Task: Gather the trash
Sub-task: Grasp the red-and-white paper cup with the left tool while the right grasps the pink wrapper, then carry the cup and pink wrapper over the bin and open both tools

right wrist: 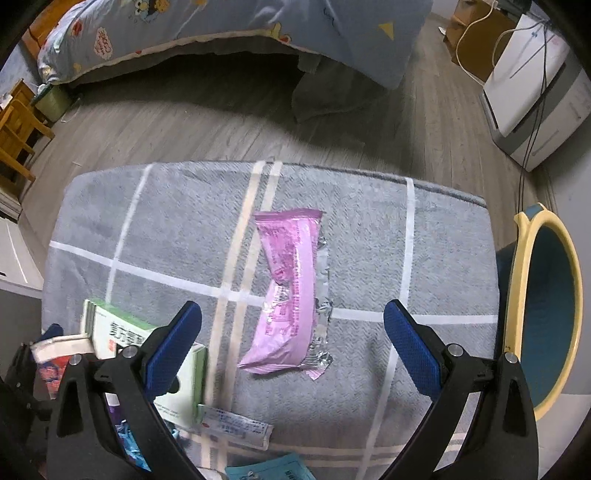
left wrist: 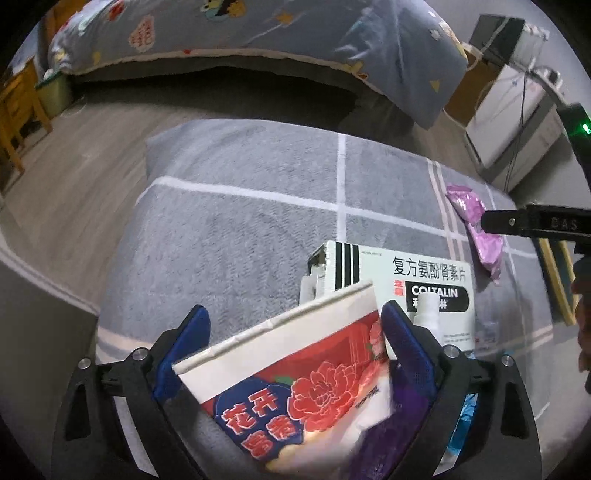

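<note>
I am looking along both tools at a grey rug [right wrist: 177, 229] with white and cream grid lines, laid on a wooden floor [right wrist: 221, 125] beside a bed [right wrist: 229, 26] with a blue patterned cover.

My left tool [left wrist: 295, 343] has its blue fingers [left wrist: 406, 343] spread wide. A red and white packet with a peony print [left wrist: 295, 380] sits between them, its pale sealed end tilted up and away from me toward the right. I cannot tell whether the fingers actually press on it. Just behind it, a white medicine box marked COLTALIN [left wrist: 399, 273] lies flat on the rug, long axis running left to right, with its left end flap open.

My right tool [right wrist: 293, 332] is wide open and holds nothing. Ahead of it, between the fingers and slightly beyond them, a pink wrapper [right wrist: 291, 291] lies flat on the rug. Its long axis runs away from me, leaning a little to the left at the near end, with crinkled silver foil showing along its right edge.

At the right edge of the rug stands a bin with a yellow rim and teal inside [right wrist: 546, 306]. Near my right tool's left finger lie a small white sachet [right wrist: 236, 428] and a teal leaflet [right wrist: 266, 469].
</note>
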A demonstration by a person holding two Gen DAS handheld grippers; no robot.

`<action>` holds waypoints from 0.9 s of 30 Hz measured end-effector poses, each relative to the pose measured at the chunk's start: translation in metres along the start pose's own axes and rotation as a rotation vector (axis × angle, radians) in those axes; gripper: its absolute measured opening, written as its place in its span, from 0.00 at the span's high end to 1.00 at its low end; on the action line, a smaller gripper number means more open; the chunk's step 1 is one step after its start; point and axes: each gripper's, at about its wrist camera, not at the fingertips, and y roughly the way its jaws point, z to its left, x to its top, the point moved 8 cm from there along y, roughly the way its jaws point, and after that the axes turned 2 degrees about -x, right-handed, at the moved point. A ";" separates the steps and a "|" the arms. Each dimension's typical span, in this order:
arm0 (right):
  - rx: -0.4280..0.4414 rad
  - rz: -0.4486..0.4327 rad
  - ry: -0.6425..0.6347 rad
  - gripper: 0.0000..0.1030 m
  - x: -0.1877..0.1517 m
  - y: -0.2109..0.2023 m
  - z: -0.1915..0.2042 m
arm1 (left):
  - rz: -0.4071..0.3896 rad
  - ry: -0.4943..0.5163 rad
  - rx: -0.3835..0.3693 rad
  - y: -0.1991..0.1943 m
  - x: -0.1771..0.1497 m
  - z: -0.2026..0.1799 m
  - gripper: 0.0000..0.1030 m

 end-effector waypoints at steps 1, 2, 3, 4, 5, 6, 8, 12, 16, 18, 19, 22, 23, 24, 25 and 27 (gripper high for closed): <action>0.008 0.013 0.012 0.15 0.000 0.004 0.000 | -0.005 0.012 0.007 0.000 0.001 -0.001 0.10; 0.016 0.022 0.021 0.17 -0.001 0.006 -0.001 | -0.011 0.027 0.012 -0.001 0.002 -0.004 0.11; 0.024 0.031 0.029 0.21 -0.002 0.008 -0.002 | -0.012 0.036 0.011 -0.001 0.002 -0.006 0.11; 0.032 0.041 0.034 0.24 -0.003 0.011 -0.002 | -0.012 0.050 0.014 0.000 0.003 -0.008 0.11; 0.034 0.050 0.033 0.27 -0.004 0.013 -0.002 | -0.017 0.069 0.024 -0.001 0.003 -0.010 0.12; 0.035 0.057 0.029 0.35 -0.004 0.016 -0.002 | -0.022 0.080 0.033 -0.002 0.003 -0.011 0.12; 0.027 0.078 0.014 0.49 -0.006 0.021 0.000 | -0.027 0.099 0.044 -0.003 0.004 -0.012 0.13; 0.030 0.096 0.013 0.71 -0.008 0.024 0.000 | -0.033 0.099 0.040 -0.006 0.006 -0.010 0.19; 0.055 0.058 0.041 0.76 -0.006 0.010 -0.004 | -0.051 0.067 0.012 -0.012 0.015 -0.010 0.40; 0.066 0.051 0.043 0.76 -0.009 0.005 -0.005 | -0.047 0.072 0.004 -0.013 0.015 -0.012 0.45; 0.065 0.048 0.042 0.76 -0.012 0.001 -0.006 | -0.052 0.075 0.005 -0.015 0.015 -0.012 0.48; 0.062 0.028 0.042 0.76 -0.014 -0.010 -0.008 | -0.070 0.078 0.000 -0.022 0.017 -0.016 0.61; 0.066 0.023 0.046 0.76 -0.014 -0.014 -0.010 | -0.079 0.082 0.000 -0.024 0.019 -0.018 0.67; 0.069 0.020 0.048 0.76 -0.014 -0.016 -0.011 | -0.089 0.091 0.001 -0.028 0.020 -0.020 0.71; 0.070 0.014 0.051 0.76 -0.015 -0.019 -0.011 | -0.094 0.098 0.003 -0.030 0.022 -0.024 0.72; 0.070 0.002 0.059 0.76 -0.013 -0.026 -0.014 | -0.105 0.116 0.003 -0.037 0.025 -0.030 0.75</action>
